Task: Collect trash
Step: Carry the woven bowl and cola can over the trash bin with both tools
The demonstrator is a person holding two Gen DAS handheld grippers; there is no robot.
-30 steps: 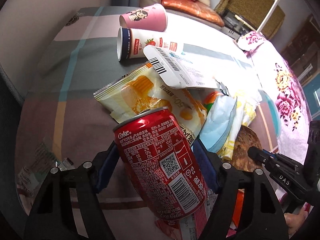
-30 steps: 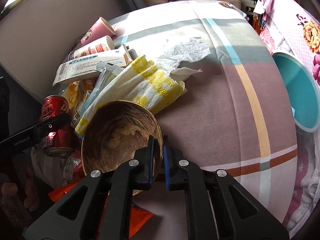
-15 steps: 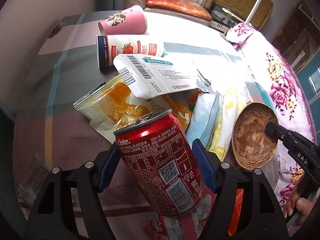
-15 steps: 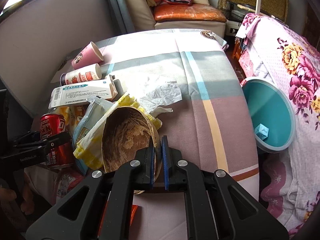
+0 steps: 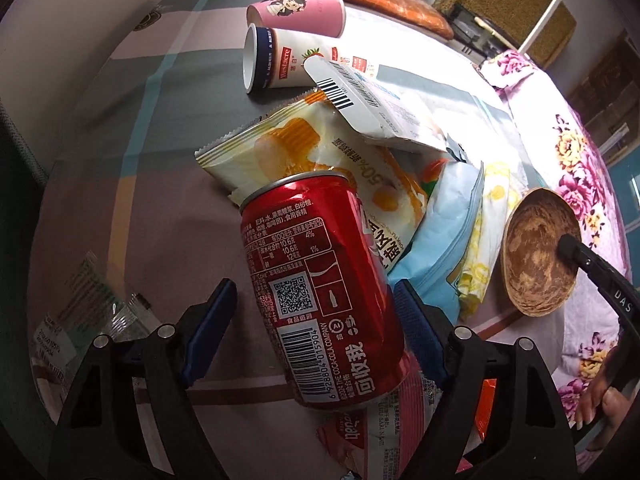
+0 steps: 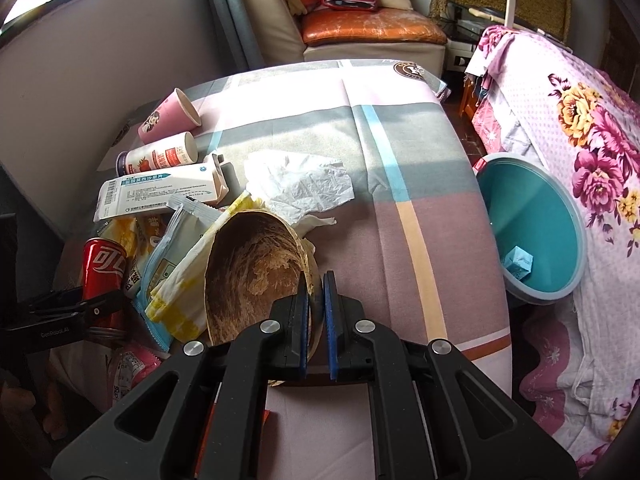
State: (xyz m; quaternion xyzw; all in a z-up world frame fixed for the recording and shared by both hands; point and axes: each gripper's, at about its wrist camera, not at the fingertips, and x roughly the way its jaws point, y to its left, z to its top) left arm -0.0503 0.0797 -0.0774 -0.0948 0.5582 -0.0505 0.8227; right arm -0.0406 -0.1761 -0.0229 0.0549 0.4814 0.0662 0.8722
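Risk lies with the can (image 5: 320,280), tilted on bench litter between the closing left gripper (image 5: 316,312), which could tip it, while the right gripper (image 6: 316,316) pinches the bowl (image 6: 252,272) rim.

left claw (image 5: 316,322): tilted down, jaws closing | right claw (image 6: 316,316): clamped, tilted down
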